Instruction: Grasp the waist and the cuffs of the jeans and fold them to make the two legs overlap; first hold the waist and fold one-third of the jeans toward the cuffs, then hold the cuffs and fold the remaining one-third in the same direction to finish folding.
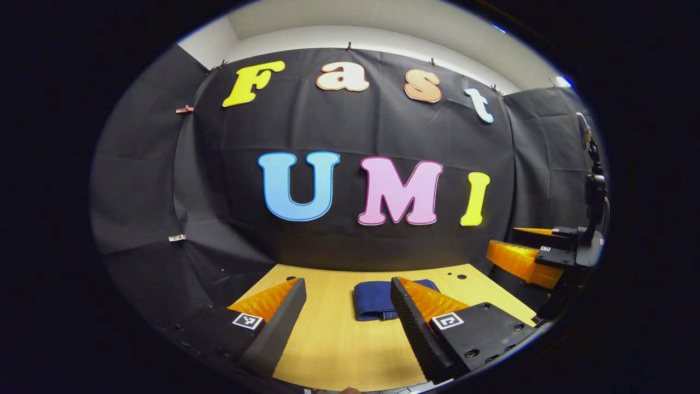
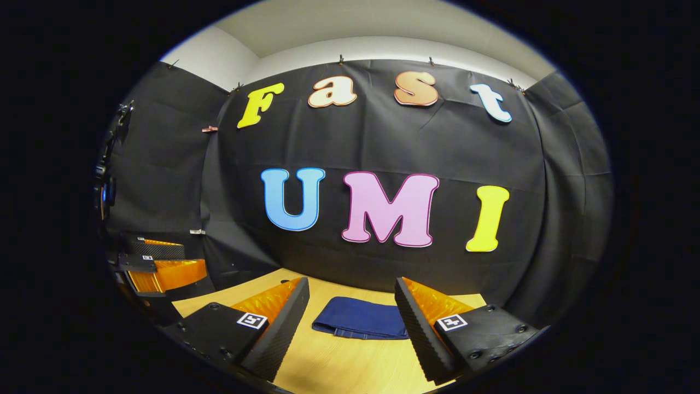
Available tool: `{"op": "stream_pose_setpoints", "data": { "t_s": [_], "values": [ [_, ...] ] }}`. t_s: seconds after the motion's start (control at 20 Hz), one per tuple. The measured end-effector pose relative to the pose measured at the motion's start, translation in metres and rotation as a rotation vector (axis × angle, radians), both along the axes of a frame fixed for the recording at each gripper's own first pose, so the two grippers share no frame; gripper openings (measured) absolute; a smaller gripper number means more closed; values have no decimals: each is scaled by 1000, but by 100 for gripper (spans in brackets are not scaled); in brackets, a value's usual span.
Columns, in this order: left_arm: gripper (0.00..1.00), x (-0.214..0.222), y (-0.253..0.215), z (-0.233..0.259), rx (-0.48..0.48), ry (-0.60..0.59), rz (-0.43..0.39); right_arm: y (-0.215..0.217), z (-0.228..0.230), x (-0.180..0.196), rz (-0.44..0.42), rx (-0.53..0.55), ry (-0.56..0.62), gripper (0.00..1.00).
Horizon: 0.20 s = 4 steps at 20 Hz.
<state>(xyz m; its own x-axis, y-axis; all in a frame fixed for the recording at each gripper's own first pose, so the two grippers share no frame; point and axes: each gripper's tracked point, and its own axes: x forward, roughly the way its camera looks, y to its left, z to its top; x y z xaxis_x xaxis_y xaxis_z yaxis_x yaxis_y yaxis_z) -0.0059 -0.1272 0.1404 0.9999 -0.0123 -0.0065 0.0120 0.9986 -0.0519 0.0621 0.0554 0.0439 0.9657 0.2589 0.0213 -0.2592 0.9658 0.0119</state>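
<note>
Both grippers hover above bench point(image 1: 333, 339), fingers spread, gripping nothing: left gripper point(image 1: 347, 306), right gripper point(image 2: 350, 309). Folded jeans point(image 2: 358, 318) lie flat at 12 o'clock ahead.

- Desk point(image 1: 339, 350): light wood-grain top, with small dark holes near its far edge by the booth wall.
- Jeans point(image 1: 374, 301): dark blue, folded into a compact flat bundle, lying directly on the desk toward that far edge.

Jeans point(image 2: 361, 318) lie on table point(image 2: 350, 361) (near wall)
</note>
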Motion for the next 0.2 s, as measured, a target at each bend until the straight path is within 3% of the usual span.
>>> {"op": "stream_pose_setpoints", "data": {
  "t_s": [0.2],
  "values": [
    [96, 0, 0, 0, -5, 1, -3, 1, -6, 0, -1, 1, 10, 96]
  ]
}}
